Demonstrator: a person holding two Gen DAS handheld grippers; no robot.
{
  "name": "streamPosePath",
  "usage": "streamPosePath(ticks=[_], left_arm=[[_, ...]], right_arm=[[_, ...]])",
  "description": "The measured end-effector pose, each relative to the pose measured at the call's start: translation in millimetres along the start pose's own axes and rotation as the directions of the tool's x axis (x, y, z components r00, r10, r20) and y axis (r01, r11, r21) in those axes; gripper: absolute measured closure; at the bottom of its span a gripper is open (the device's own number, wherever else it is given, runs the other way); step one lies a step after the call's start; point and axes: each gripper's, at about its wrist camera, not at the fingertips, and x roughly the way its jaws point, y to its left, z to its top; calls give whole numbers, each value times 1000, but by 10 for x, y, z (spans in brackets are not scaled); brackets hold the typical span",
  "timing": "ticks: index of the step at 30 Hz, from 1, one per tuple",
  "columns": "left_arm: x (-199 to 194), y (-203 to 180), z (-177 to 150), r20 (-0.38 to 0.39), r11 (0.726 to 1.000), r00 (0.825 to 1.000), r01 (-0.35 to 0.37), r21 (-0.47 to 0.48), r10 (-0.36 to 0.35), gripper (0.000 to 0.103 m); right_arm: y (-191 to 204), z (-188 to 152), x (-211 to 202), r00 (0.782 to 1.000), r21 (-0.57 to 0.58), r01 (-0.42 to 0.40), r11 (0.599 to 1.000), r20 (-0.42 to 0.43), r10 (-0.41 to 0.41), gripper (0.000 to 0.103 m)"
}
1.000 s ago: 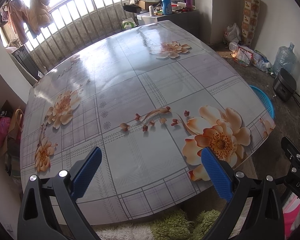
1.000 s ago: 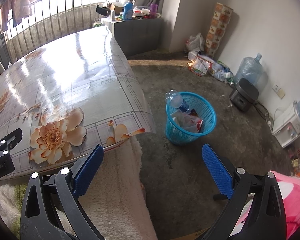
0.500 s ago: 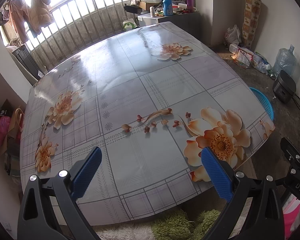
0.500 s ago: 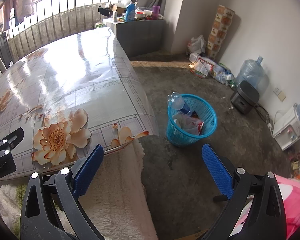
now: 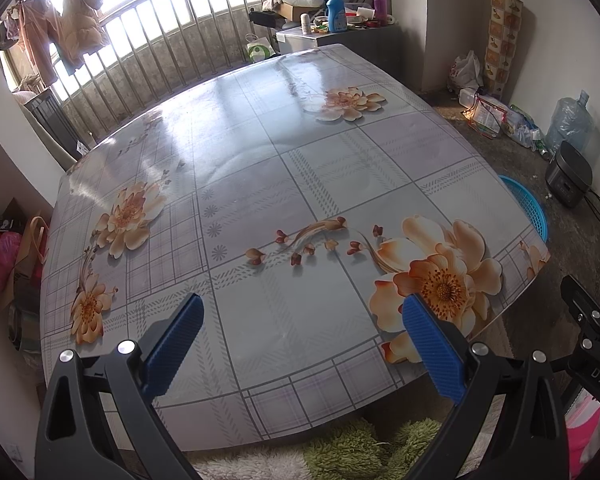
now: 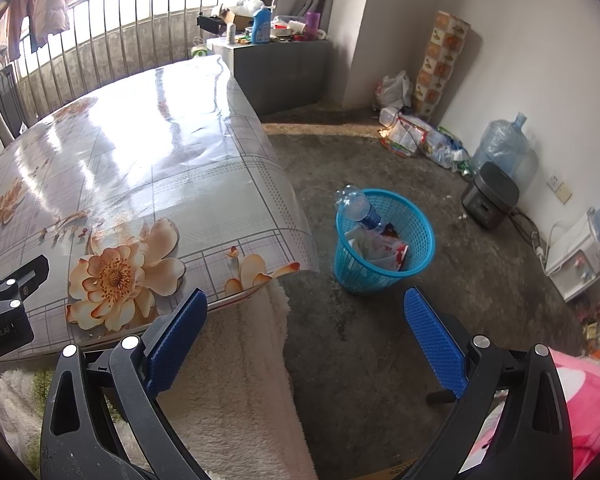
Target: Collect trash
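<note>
Left tongs [image 5: 300, 344]: wide apart, holding nothing. They hang over the near edge of the bench [image 5: 260, 168].
Right tongs [image 6: 304, 336]: wide apart too, and empty. They hang past the bench corner, over the fuzzy white blanket [image 6: 236, 380] and the floor [image 6: 360, 340].
Bench top: bare and shiny, with flower pictures on the cloth. No trash can be seen on it.
Blue basket [image 6: 416, 256]: stands on the floor, just beside the bench corner. The trash is inside it.
In the basket: a clear plastic bottle [image 6: 358, 208] leans on the rim, and red and white wrappers [image 6: 384, 250] lie lower down.
What changed: very little. Both tongs were wide apart and empty a second ago as well. The views have crept back and up a bit, so the flowers sit a little lower and the basket a little further off.
What it means: the bench trash looks all collected, so the job seems done or nearly done.
Far wall: bags and packets [image 6: 416, 140] lie on the floor there. I cannot tell if they count as trash.
</note>
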Motion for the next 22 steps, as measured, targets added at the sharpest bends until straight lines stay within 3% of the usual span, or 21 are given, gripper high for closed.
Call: streamPosePath(ticks=[22], left_arm=[[-14,5,-16,-5,1000,1000,-3,-6,3,6]], right_arm=[[27,-4,19,1000,4,1,1000,-1,-1,8]])
